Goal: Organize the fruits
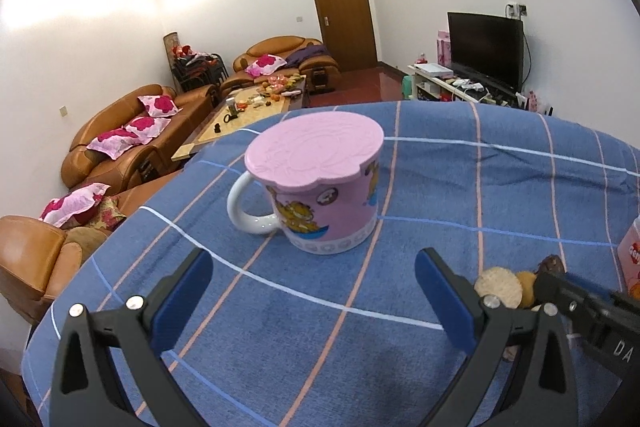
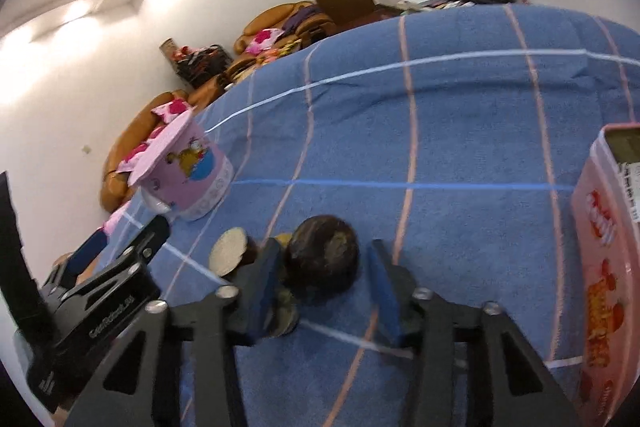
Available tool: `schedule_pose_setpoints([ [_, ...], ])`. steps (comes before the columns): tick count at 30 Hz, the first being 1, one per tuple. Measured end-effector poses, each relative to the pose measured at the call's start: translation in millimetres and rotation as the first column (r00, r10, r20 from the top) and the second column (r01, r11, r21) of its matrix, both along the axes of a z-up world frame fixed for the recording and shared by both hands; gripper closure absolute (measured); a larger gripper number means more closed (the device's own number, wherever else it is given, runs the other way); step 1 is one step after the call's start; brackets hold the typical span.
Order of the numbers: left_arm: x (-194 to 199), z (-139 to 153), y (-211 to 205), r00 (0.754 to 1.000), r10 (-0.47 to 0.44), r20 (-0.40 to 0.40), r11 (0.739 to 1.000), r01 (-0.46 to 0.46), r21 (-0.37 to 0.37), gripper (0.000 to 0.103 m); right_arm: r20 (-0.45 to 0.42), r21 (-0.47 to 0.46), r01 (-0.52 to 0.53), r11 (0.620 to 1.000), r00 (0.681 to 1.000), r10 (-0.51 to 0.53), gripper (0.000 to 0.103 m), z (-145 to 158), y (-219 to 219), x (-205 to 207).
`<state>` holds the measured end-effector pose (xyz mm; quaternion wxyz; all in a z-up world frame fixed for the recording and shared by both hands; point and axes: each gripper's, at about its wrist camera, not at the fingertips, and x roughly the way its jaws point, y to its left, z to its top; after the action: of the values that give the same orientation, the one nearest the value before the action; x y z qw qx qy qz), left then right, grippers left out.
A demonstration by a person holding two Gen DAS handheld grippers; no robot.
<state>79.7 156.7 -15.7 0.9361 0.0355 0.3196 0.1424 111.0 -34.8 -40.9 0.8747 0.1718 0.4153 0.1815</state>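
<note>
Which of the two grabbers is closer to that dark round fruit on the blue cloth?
The right. The right gripper has the dark round fruit between its fingers, though a gap shows on one side. The left gripper faces the pink mug, with the fruit off to its right.

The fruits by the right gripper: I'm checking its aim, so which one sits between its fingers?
The dark brown round fruit sits between the right gripper fingers. The pale cut-faced piece lies outside, left of them.

A blue checked cloth point(image 1: 500, 187) bears a lidded pink mug point(image 1: 320, 187), fruits point(image 2: 322, 259) and a pink box point(image 2: 604, 247).
</note>
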Motion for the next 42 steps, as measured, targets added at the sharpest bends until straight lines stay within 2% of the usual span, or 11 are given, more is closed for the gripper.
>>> schedule_pose_setpoints([
  [6, -1.5, -0.2, 1.9, 1.0, -0.021, 0.011, 1.0, 0.021, -0.022, 0.0, 0.005, 0.002, 0.03, 1.0, 1.0, -0.03, 0.064, 2.4, -8.5, -6.1],
  [9, -1.9, -0.2, 1.3, 0.999, -0.028, 0.016, 0.999, 0.028, -0.028, 0.0, 0.055, -0.002, 0.059, 0.998, 0.997, -0.059, 0.064, 9.8, -14.2, -12.9],
  [13, -2.3, 2.1, -0.8, 0.997, -0.075, 0.035, 0.995, 0.077, -0.067, 0.0, 0.177, -0.113, 0.097, 0.989, 0.981, -0.076, 0.064, 29.3, -13.2, -32.6],
  [17, -0.3, 0.9, -11.6, 0.983, -0.177, 0.038, 0.972, 0.181, -0.147, 0.004, 0.267, -0.232, 0.112, 0.966, 0.963, -0.047, 0.064, 41.0, -7.7, -56.1],
  [25, 23.0, -13.4, -42.3, 0.957, -0.287, -0.048, 0.939, 0.271, -0.211, 0.023, 0.309, -0.276, 0.119, 0.954, 0.95, -0.029, 0.064, 47.3, -19.9, -82.9],
  [29, 39.7, -27.3, -42.6, 0.948, -0.287, -0.139, 0.926, 0.237, -0.294, 0.031, 0.28, -0.25, 0.13, 0.959, 0.958, -0.056, 0.064, 42.4, -25.9, -78.5],
  [32, 43.3, -32.6, -33.4, 0.944, -0.292, -0.154, 0.904, 0.22, -0.366, 0.04, 0.264, -0.237, 0.127, 0.963, 0.962, -0.062, 0.064, 40.6, -29.0, -74.3],
  [34, 41.6, -31.8, -30.3, 0.947, -0.282, -0.152, 0.906, 0.211, -0.367, 0.064, 0.259, -0.239, 0.126, 0.963, 0.964, -0.062, 0.064, 39.8, -28.9, -72.6],
  [35, 40.5, -31.6, -29.1, 0.948, -0.279, -0.154, 0.909, 0.209, -0.36, 0.067, 0.261, -0.239, 0.128, 0.963, 0.963, -0.063, 0.064, 39.8, -28.7, -73.1],
  [38, 35.2, -31.3, -26.1, 0.946, -0.289, -0.149, 0.906, 0.22, -0.363, 0.068, 0.268, -0.241, 0.131, 0.962, 0.961, -0.063, 0.064, 40.3, -28.6, -72.7],
  [42, 22.8, -27.6, -16.8, 0.963, -0.244, -0.117, 0.926, 0.196, -0.322, 0.068, 0.286, -0.243, 0.137, 0.96, 0.956, -0.063, 0.064, 41.6, -27.4, -75.5],
])
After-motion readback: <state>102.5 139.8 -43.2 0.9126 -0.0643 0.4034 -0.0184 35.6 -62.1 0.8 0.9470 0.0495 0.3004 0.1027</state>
